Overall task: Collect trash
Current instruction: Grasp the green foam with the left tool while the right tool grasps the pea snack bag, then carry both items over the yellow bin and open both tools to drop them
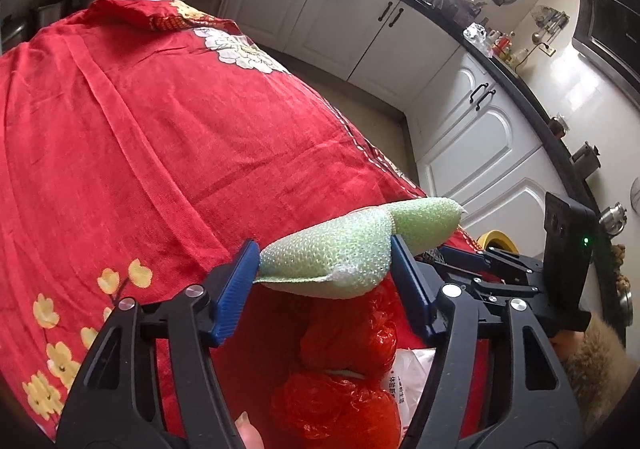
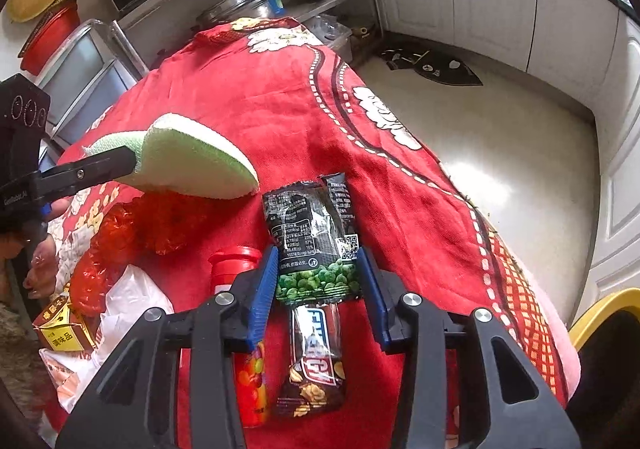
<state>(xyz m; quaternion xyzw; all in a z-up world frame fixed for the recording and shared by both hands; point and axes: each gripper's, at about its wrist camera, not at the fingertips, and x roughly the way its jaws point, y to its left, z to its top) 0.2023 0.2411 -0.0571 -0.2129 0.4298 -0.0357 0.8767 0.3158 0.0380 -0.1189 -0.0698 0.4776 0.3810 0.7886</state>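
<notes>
A green foam sponge (image 1: 332, 253) is held between the blue pads of the left gripper (image 1: 324, 269), lifted clear of the red floral tablecloth (image 1: 140, 129); in the right wrist view the same piece is seen pinched near one end only, with most of its length hanging free. That off-centre hold is judged to be the main risk: the soft foam could be squeezed out or swung loose if the gripper is turned quickly, and it would then be dropped back among the other rubbish. The right gripper (image 2: 318, 281) is set with its jaws apart on either side of a green pea snack packet (image 2: 316, 241), which lies flat on the cloth; whether the pads already touch the packet's edges cannot be told. A thin, slippery wrapper lying flat is likely to be pushed along or merely creased rather than caught, and a chocolate bar wrapper (image 2: 316, 365) just behind it could be dragged with it. Close on the left side are found a red-capped candy tube (image 2: 240, 309), crumpled red plastic (image 2: 160, 221), a white plastic bag (image 2: 124, 309) and a small yellow box (image 2: 64, 329), so sideways room is limited. A yellow-rimmed bin (image 2: 600, 305) is glimpsed beyond the table edge, well apart from the packet.
</notes>
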